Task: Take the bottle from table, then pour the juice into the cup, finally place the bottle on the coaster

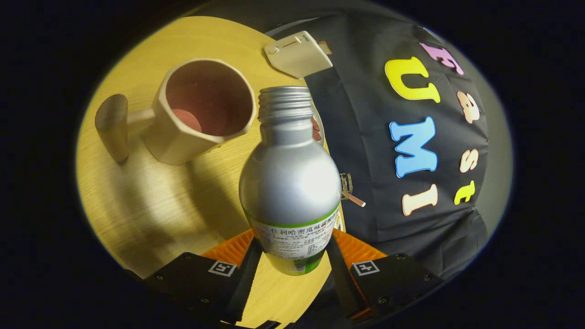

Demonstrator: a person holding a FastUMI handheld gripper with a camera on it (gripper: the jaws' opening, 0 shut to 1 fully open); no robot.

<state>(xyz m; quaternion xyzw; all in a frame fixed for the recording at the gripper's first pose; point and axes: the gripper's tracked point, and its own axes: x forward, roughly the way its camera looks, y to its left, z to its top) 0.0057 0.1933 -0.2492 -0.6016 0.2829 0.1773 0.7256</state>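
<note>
My gripper (292,249) is shut on a silver metal bottle (290,178), both fingers pressing on its labelled lower body. The bottle has no cap; its threaded open neck (285,104) points away from me and hangs over the wooden table (151,210). Just beyond the neck and to its left stands a cream cup (203,109) with a reddish inside and a rounded wooden handle (112,125). The view is rolled, so cup and table look tilted. A small patterned piece (316,128), maybe the coaster, peeks out behind the bottle's shoulder, mostly hidden.
A white wedge-shaped device (299,54) lies at the table's far edge beyond the cup. The booth's black cloth wall (374,151) hangs right of the table, with a small metal clip (346,186) pinned on it near the bottle.
</note>
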